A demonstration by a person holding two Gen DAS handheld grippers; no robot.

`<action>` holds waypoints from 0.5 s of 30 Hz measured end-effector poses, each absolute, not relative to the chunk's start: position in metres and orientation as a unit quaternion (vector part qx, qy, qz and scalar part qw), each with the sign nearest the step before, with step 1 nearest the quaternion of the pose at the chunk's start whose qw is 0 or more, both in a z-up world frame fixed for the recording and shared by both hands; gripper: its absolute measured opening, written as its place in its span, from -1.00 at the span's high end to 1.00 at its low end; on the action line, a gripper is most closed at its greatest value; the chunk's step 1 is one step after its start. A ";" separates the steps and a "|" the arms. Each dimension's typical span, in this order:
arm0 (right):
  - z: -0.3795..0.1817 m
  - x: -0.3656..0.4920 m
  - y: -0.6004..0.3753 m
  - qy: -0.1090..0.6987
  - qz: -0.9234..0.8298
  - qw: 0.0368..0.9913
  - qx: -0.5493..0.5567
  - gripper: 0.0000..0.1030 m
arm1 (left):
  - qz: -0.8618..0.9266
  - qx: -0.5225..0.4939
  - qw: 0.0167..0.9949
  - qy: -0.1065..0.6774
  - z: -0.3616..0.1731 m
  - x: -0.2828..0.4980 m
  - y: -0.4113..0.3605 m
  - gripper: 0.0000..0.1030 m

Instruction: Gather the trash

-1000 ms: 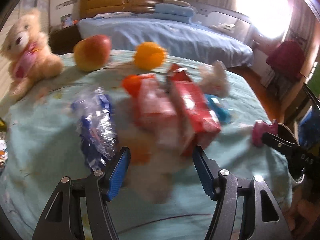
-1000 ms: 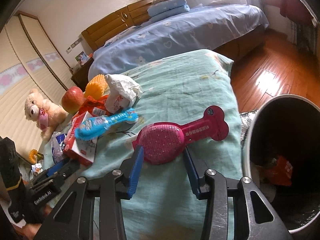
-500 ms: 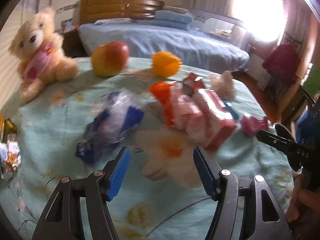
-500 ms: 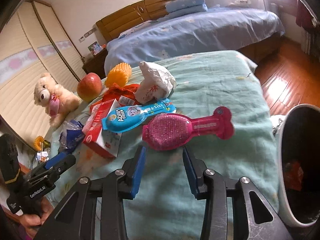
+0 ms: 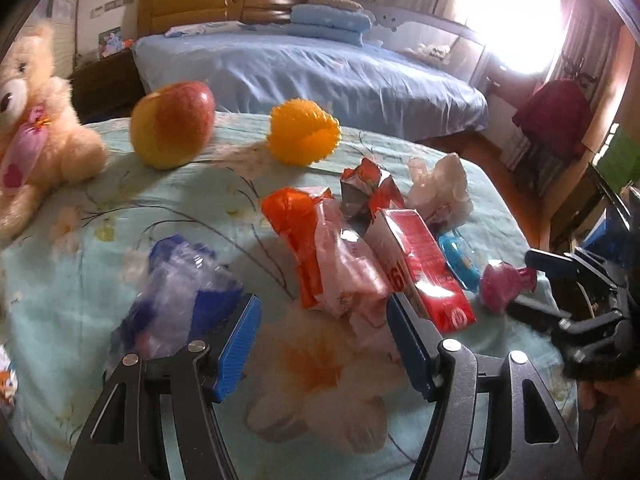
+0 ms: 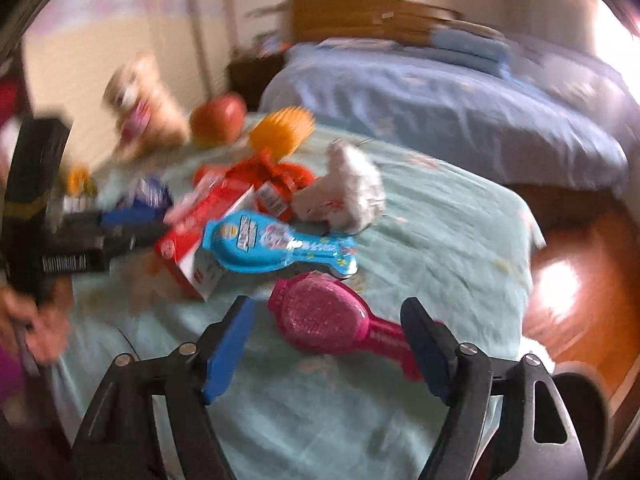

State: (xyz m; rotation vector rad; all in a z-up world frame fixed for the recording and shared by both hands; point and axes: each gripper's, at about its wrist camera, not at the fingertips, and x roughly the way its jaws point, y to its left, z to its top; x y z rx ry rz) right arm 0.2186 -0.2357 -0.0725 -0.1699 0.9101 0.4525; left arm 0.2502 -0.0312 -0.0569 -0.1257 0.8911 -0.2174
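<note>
Trash lies in a heap on the mint floral bedspread (image 5: 120, 216): an orange and pink wrapper (image 5: 332, 256), a red box (image 5: 424, 264), a red foil pack (image 5: 368, 192), crumpled white paper (image 5: 440, 188) and a crumpled blue plastic bag (image 5: 176, 292). My left gripper (image 5: 324, 344) is open just short of the orange wrapper, the blue bag beside its left finger. My right gripper (image 6: 328, 344) is blurred and its jaws are opening. A pink hairbrush (image 6: 320, 316) lies between them, its handle passing behind the right finger, and neither pad presses on it.
An apple (image 5: 172, 124), an orange spiky ball (image 5: 304, 132) and a teddy bear (image 5: 36, 148) sit at the far side. A blue toothbrush pack (image 6: 276, 244) lies beside the brush. A dark bin (image 6: 580, 420) stands at the lower right. A blue bed (image 5: 304, 72) is behind.
The right jaws have spread wider and that view has rolled, pushing the bin to the lower right corner. The left gripper has drifted closer to the wrapper heap.
</note>
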 end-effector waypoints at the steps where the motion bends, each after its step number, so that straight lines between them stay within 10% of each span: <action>1: -0.079 0.223 -0.231 0.446 0.224 0.860 -0.105 -0.50 | -0.106 -0.058 0.893 0.433 -0.059 0.255 -0.034 -0.25; 5: -0.102 0.237 -0.230 0.483 0.218 0.839 -0.122 -0.41 | -0.117 -0.064 0.890 0.436 -0.066 0.266 -0.040 0.04; 7: -0.099 0.237 -0.240 0.478 0.210 0.848 -0.089 0.23 | -0.132 -0.071 0.888 0.434 -0.068 0.268 -0.043 0.46; 10: -0.094 0.236 -0.257 0.477 0.188 0.858 -0.029 0.57 | -0.126 -0.049 0.897 0.421 -0.066 0.263 -0.049 0.71; 15: -0.081 0.218 -0.267 0.460 0.169 0.871 0.040 0.62 | -0.132 -0.054 0.900 0.411 -0.062 0.250 -0.045 0.99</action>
